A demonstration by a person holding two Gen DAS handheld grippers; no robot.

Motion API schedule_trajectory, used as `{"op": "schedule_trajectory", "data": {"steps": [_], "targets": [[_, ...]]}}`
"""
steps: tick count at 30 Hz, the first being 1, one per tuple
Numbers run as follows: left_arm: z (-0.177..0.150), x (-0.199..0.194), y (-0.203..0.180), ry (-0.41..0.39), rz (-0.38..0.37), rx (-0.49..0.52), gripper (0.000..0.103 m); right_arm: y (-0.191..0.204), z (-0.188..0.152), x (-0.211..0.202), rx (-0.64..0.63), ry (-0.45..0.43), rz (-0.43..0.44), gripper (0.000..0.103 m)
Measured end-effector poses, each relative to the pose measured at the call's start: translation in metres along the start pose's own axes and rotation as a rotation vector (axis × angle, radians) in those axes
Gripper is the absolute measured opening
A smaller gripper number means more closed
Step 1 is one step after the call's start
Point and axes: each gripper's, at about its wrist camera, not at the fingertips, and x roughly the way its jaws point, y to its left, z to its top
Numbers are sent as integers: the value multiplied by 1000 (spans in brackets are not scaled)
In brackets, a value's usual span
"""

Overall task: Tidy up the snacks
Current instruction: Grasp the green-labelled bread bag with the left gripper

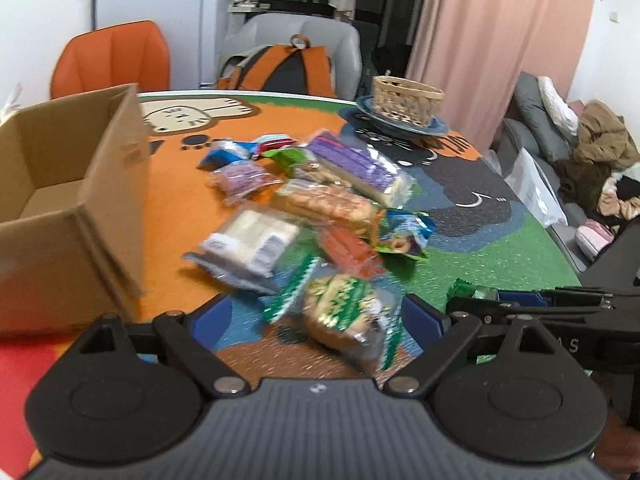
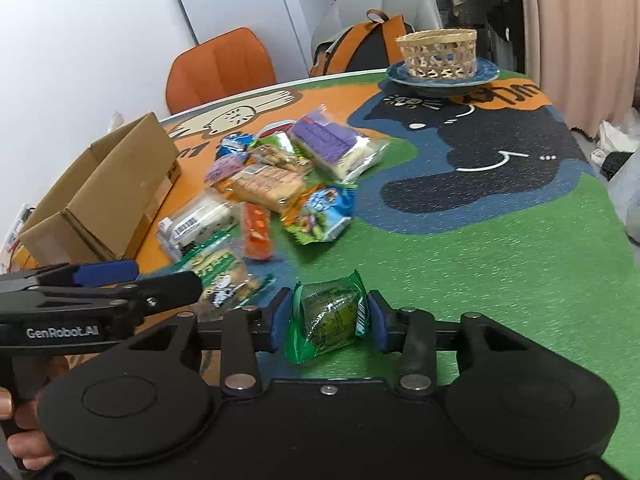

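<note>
A pile of wrapped snacks (image 1: 304,200) lies on the cat-patterned table mat (image 2: 500,260). My left gripper (image 1: 320,316) stands wide open around a green-and-white biscuit packet (image 1: 344,316), and its blue pads are clear of the wrapper. My right gripper (image 2: 329,326) holds a small green packet (image 2: 326,312) that rests on the mat, apart from the pile. Its pads meet the wrapper on both sides. The left wrist view shows that gripper (image 1: 476,300) from the side at the right edge. The right wrist view shows the left gripper's fingers (image 2: 108,272) at the left edge.
An open cardboard box (image 1: 60,200) stands left of the pile, its near flap tilted out. A woven basket (image 2: 440,52) sits on a blue plate (image 2: 492,74) at the table's far right. Beyond the table are an orange chair (image 1: 112,60) and a chair with a backpack (image 1: 288,68).
</note>
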Motion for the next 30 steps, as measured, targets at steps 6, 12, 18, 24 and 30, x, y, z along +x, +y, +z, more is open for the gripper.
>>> {"op": "schedule_trajectory", "data": {"steps": [6, 12, 18, 24, 30], "targets": [[6, 20, -12, 11, -3, 52, 92, -18, 4, -1, 27, -10, -32, 41], [5, 37, -20, 3, 5, 98, 92, -26, 2, -3, 47, -7, -35, 47], [-5, 44, -28, 25, 12, 148, 92, -26, 0, -3, 50, -12, -40, 52], [-9, 35, -23, 5, 14, 129, 69, -15, -3, -2, 3, -12, -65, 53], [-6, 21, -18, -4, -1, 103, 53, -10, 0, -9, -1, -30, -43, 40]]}}
